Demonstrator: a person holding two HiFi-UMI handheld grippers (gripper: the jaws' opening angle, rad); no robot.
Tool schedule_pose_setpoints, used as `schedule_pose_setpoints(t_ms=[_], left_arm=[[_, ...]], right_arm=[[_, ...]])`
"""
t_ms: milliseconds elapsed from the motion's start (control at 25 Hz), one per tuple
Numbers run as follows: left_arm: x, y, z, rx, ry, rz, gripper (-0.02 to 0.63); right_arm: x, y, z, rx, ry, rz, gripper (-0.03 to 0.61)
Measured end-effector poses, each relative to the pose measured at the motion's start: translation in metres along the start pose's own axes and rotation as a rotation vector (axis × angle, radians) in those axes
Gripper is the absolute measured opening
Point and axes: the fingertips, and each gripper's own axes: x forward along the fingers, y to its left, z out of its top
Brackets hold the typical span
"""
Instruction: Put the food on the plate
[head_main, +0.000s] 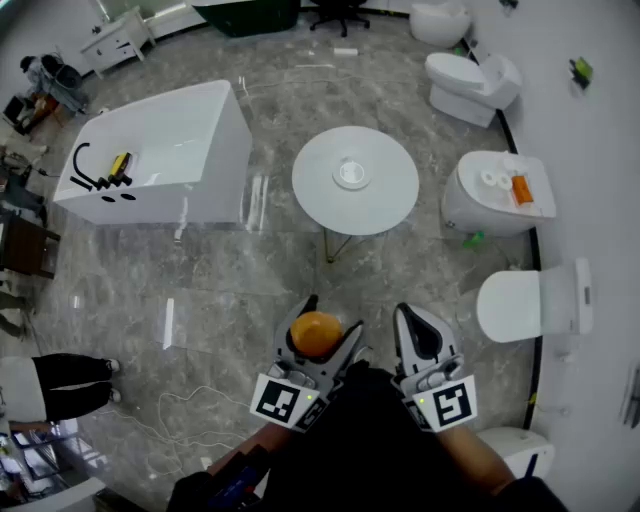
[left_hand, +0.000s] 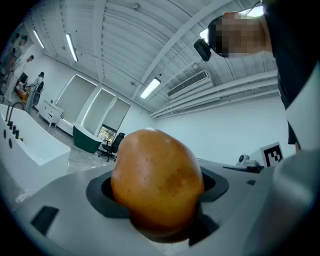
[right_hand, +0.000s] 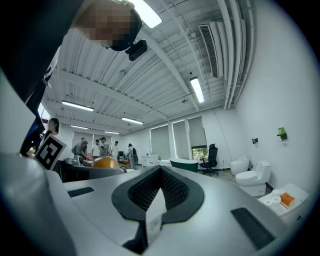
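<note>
Orange fruit (head_main: 316, 333) gripped between the fingers of left gripper (head_main: 328, 316). Right gripper (head_main: 408, 318) fingers closed, empty. Plate (head_main: 340, 178) on far round white counter (head_main: 390, 205).

I can't identify the small orange thing (head_main: 520, 189) at two o'clock. My left gripper (head_main: 330, 318) hides the underside of the orange food (left_hand: 157, 182). The frame edge crops a bystander's legs (head_main: 60, 385) at nine o'clock.

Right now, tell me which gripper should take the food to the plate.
Left. The left gripper has the orange fruit clamped between its fingers; the right gripper is shut and empty. The plate sits on the round table ahead.
</note>
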Motion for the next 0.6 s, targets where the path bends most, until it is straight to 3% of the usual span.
schedule_pose_setpoints(t_ms=[120, 240, 360, 600], left_arm=[[0.005, 0.002, 0.006, 0.002, -0.044, 0.024, 0.348], [0.011, 0.007, 0.011, 0.013, -0.071, 0.064, 0.348], [0.016, 0.006, 0.005, 0.021, -0.066, 0.087, 0.348], [0.029, -0.007, -0.012, 0.038, -0.044, 0.109, 0.348]], right_arm=[[-0.002, -0.008, -0.003, -0.020, 0.015, -0.003, 0.005], [-0.007, -0.020, -0.001, 0.031, -0.005, 0.003, 0.005], [-0.019, -0.033, 0.009, 0.095, -0.082, 0.014, 0.005], [-0.040, -0.062, 0.012, 0.069, -0.105, 0.011, 0.005]])
